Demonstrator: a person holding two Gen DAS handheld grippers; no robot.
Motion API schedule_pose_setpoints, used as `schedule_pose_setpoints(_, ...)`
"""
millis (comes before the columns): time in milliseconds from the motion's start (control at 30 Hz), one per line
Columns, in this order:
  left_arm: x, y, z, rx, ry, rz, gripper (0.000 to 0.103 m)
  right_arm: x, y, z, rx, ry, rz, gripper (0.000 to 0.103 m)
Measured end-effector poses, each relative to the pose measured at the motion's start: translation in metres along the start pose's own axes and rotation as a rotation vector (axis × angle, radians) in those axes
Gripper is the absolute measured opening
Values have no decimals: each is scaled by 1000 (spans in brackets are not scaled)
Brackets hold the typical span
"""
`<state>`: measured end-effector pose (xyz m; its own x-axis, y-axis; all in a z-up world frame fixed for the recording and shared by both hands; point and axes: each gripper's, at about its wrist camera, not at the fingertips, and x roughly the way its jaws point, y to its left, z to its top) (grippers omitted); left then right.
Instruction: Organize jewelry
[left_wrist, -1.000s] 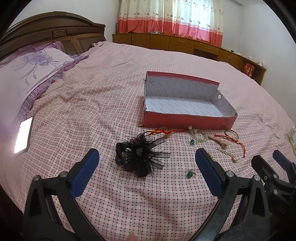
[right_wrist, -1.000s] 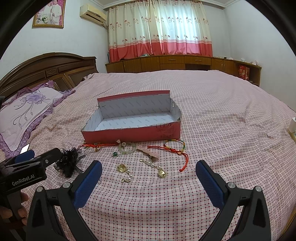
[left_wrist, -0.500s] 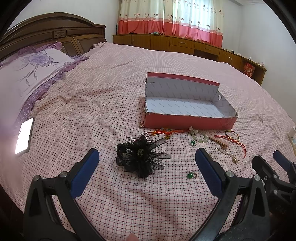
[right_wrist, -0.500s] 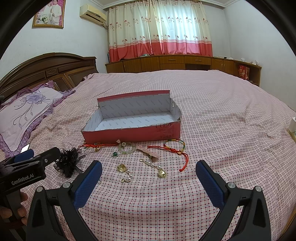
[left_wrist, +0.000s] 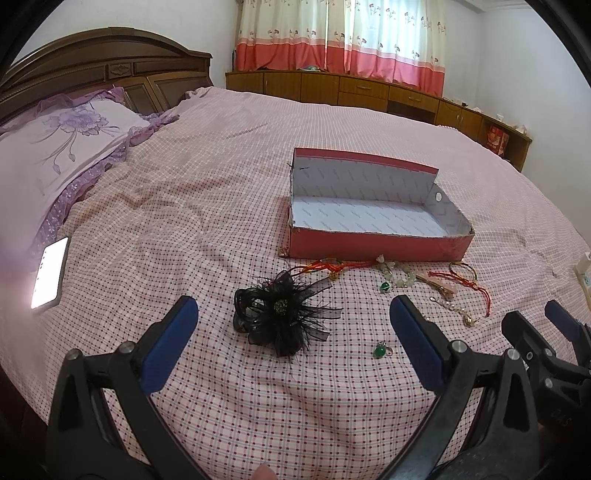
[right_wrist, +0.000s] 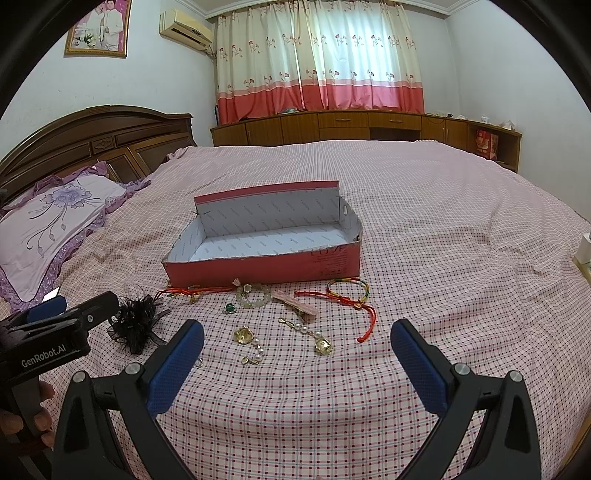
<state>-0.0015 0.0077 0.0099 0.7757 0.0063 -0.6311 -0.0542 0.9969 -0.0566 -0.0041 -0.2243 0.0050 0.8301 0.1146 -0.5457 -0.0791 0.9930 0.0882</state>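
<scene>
jewelry (right_wrist: 295, 314) loose before red box (right_wrist: 258, 267) | both grippers' fingers spread wide, empty | phone (left_wrist: 50, 273) only clear in left view

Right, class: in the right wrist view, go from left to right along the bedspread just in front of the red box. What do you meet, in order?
Black feather flower → green ring → pale bead bracelet → pink hair clip → red, yellow and green cord bracelet.
</scene>
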Motion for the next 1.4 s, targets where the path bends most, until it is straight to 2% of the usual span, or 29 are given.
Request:
schedule_pose_setpoints(600,6,7,3,1,9,25,97,3,-2,0,0,6,-3,103)
schedule_pose_setpoints(933,35,33,4,-55,75,49,97,14,-21,15,4,6,-51,103)
schedule_pose_setpoints(1267,69,25,-3,-18,134,-11,96,42,-47,13,37,62,-64,103)
schedule_pose_setpoints(1400,83,19,-6,3,149,-7,88,59,-56,15,33,90,-60,103)
